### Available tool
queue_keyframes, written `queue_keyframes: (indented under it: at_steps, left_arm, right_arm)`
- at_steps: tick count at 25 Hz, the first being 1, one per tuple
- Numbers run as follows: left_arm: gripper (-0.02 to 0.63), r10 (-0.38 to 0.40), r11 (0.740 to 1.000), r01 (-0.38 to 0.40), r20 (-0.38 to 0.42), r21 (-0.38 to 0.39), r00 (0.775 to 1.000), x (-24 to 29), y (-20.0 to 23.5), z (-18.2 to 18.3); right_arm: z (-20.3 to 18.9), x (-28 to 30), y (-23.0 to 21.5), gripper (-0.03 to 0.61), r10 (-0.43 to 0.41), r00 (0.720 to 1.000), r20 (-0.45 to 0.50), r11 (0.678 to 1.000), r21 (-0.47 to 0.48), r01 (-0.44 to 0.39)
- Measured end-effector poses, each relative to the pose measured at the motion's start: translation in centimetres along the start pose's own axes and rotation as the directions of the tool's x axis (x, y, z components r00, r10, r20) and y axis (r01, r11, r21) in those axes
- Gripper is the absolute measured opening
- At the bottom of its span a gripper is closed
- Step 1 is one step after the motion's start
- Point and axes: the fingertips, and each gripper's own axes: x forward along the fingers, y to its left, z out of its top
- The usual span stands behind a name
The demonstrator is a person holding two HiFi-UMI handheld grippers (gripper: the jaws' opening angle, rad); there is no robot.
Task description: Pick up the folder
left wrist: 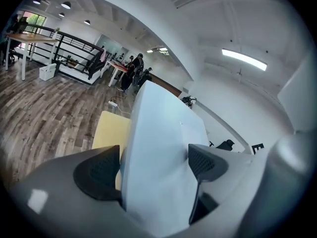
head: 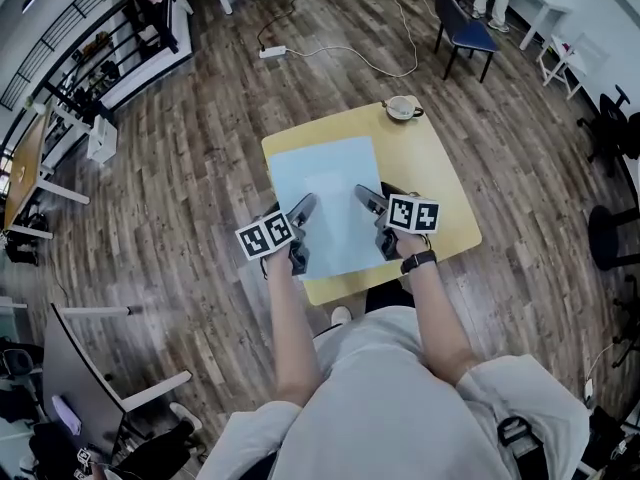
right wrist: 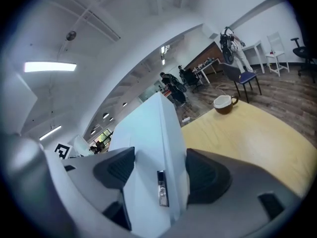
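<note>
A pale blue folder [head: 325, 193] is held over the yellow table [head: 430, 168], its near corners in both grippers. My left gripper [head: 303, 210] is shut on the folder's near left edge; in the left gripper view the folder [left wrist: 163, 152] fills the gap between the black pads [left wrist: 99, 172]. My right gripper [head: 367, 200] is shut on the near right edge; in the right gripper view the folder [right wrist: 148, 148], with a small metal clip [right wrist: 161, 187], sits between the pads [right wrist: 116, 170]. The folder stands tilted up from the table in both gripper views.
A cup on a saucer [head: 402, 108] stands at the table's far right corner, also the cup [right wrist: 225, 103] in the right gripper view. A blue chair [head: 465, 28] and a white cable [head: 350, 53] lie beyond on the wood floor. A person stands at the back right.
</note>
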Motion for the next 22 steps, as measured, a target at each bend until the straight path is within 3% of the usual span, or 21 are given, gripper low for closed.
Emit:
queue_keyframes:
  at_steps: [8, 15, 22]
  left_arm:
    - [0.420, -0.057, 0.997, 0.053, 0.062, 0.062, 0.996, -2.6, -2.2, 3.2]
    - [0.420, -0.079, 0.988, 0.058, 0.142, 0.141, 0.987, -5.4, -4.0, 7.2]
    - [0.420, -0.123, 0.977, 0.069, 0.272, 0.200, 0.954, -8.3, -6.8, 10.7]
  right_arm:
    - [3.7, -1.9, 3.8, 0.304, 0.012, 0.996, 0.088, 0.995, -0.101, -0.003]
    - [6.6, -3.1, 8.1, 0.304, 0.081, 0.983, 0.162, 0.987, -0.152, -0.056]
    - [10.4, -5.2, 11.8, 0.304, 0.139, 0.945, 0.295, 0.958, -0.282, -0.053]
